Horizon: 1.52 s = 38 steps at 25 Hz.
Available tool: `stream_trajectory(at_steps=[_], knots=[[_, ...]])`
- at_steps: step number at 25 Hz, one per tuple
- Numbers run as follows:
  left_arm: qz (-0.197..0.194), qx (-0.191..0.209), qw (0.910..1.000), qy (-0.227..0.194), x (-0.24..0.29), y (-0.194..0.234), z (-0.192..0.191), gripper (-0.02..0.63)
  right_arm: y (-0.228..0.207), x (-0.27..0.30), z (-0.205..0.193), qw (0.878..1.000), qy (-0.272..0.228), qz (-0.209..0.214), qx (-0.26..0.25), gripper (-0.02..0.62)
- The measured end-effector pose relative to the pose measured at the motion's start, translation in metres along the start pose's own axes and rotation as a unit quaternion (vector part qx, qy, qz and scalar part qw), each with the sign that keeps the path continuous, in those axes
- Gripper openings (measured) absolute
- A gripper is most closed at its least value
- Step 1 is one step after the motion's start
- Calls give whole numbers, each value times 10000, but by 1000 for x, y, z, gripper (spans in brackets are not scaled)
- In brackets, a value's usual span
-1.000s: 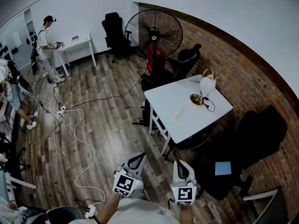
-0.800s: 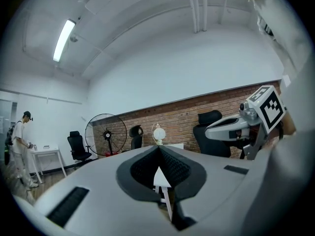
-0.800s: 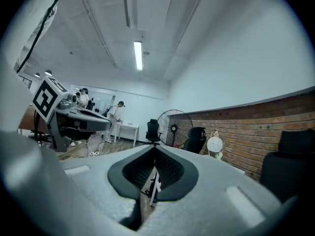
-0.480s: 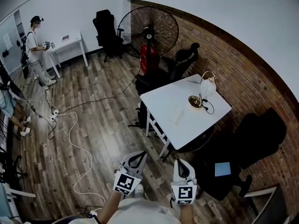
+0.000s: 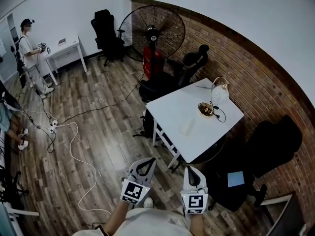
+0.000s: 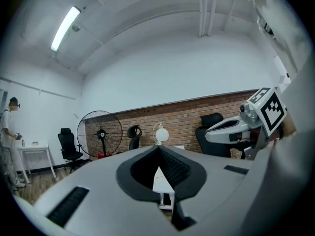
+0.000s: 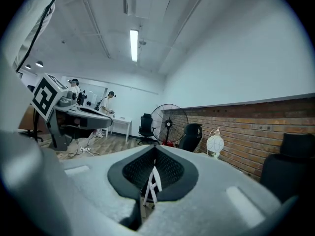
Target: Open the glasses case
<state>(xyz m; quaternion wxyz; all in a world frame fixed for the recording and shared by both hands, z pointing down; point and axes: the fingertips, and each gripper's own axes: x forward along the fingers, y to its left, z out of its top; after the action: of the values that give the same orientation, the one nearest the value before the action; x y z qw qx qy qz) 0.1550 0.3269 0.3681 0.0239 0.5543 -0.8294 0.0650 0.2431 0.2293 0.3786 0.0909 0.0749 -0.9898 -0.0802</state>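
Left tongs (image 5: 146, 162) and right tongs (image 5: 190, 170) are held together, empty, pointed toward the far tabletop (image 5: 174, 107), presumably for the approach.

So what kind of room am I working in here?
Probably an office or workshop room: a white table, black office chairs and a big floor fan standing by the brick wall.

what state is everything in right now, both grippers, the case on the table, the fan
left gripper: shut, empty, short of the table
right gripper: shut, empty
pale case: flat on the white table, untouched; lid too small to tell
fan: upright; spinning or not, cannot tell
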Motion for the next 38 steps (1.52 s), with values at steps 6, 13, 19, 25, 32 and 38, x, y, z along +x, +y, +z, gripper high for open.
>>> stream_trajectory(at_steps=[6,13,19,25,32,38], knots=[[-56,172,9998,-77,13,22,1,3,3,21,-2,9997,191,-90,112,6],[-59,-13,10000,-50,21,34,-8,2,2,35,-5,9998,169,-138,6,6],[-55,-2,10000,-83,39,40,-7,3,-10,54,-11,9998,168,-131,-45,6],[2,45,10000,-79,51,55,-7,3,-14,77,-9,9998,194,-77,-11,6],[90,75,9999,-29,92,81,-5,3,-38,125,-9,9997,243,-18,-16,6],[234,103,9997,37,129,105,2,3,-62,173,0,9997,151,175,-8,6]])
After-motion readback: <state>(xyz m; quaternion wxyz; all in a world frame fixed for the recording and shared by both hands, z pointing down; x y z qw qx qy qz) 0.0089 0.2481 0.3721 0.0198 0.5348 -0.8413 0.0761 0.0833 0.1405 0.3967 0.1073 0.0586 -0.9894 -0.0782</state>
